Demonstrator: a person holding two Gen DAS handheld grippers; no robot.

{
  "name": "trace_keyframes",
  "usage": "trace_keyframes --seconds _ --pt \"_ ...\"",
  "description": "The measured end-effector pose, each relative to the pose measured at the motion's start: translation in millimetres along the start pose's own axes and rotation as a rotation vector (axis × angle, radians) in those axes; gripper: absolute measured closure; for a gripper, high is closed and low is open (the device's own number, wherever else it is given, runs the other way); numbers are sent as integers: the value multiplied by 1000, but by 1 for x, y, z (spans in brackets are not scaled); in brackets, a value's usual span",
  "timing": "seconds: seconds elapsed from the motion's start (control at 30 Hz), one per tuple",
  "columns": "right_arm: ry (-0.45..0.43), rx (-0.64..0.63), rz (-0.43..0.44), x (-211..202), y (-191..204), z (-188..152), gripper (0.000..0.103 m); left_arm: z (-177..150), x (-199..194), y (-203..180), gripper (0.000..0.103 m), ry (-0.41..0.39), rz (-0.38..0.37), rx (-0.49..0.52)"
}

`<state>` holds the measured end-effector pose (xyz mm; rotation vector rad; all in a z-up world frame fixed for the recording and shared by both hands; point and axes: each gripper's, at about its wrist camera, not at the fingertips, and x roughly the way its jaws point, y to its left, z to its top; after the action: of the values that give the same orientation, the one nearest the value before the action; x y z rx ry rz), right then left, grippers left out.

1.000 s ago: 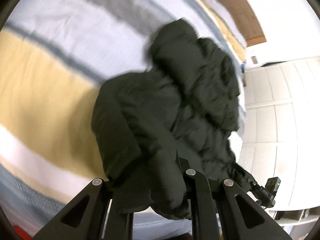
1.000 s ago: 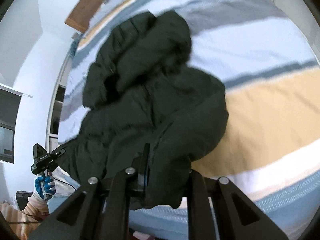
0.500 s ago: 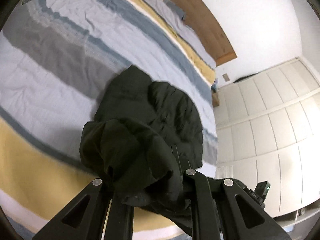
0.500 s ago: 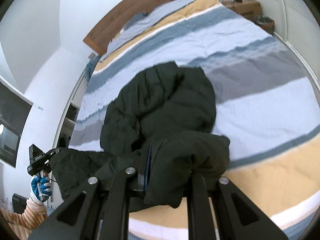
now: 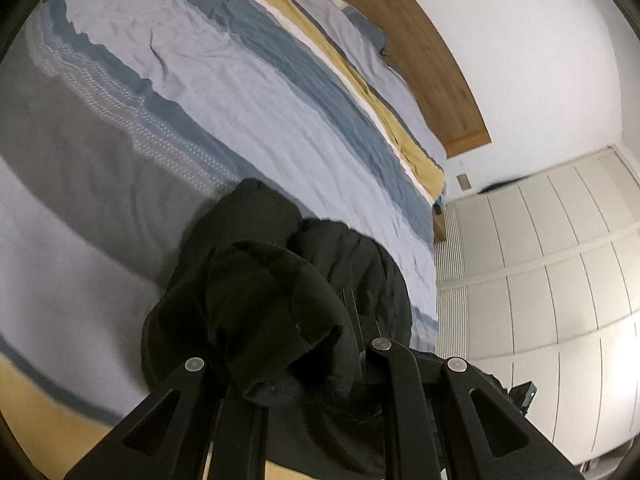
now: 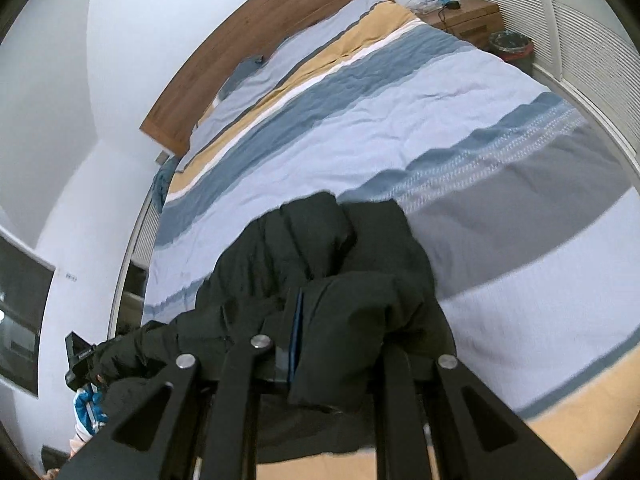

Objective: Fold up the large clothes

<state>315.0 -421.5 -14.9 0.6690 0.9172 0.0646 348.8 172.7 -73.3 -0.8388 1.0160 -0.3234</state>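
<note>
Black jacket (image 5: 280,280) bunched over striped bed (image 5: 200,100), apparently clamped in both claws; wardrobe (image 5: 560,260) beside.

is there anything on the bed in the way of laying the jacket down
Nothing visible. Both grippers are shut on the jacket, and the striped bedspread ahead of it lies bare up to the pillows.

Left wrist view: looks forward and down along own fingers, close above black jacket (image 5: 280,280), striped bed (image 5: 240,100) beyond. Right wrist view: same attitude from opposite side. Shared: jacket, bed, wooden headboard (image 6: 260,40).
</note>
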Motion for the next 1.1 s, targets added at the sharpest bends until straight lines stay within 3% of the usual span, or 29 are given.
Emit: trace_keyframes --seconds 0.2,0.43,0.7,0.87,0.97,1.0,1.1 --pt "-44 62 -7 52 -10 40 90 41 59 17 89 -16 -5 -105" --pt "-113 164 -7 115 -37 73 90 83 124 45 88 -52 51 -201" --pt "-88 157 -97 179 -55 94 90 101 179 58 86 -29 172 -134" --pt "-43 129 -161 204 -60 92 89 101 193 65 82 7 168 -121" --pt "-30 129 -174 206 -61 93 89 105 187 66 73 12 143 -136" --pt "-30 134 -172 205 -61 95 88 107 183 65 66 7 130 -143" --pt "-40 156 -140 196 -60 99 81 113 165 59 29 -40 92 -156"
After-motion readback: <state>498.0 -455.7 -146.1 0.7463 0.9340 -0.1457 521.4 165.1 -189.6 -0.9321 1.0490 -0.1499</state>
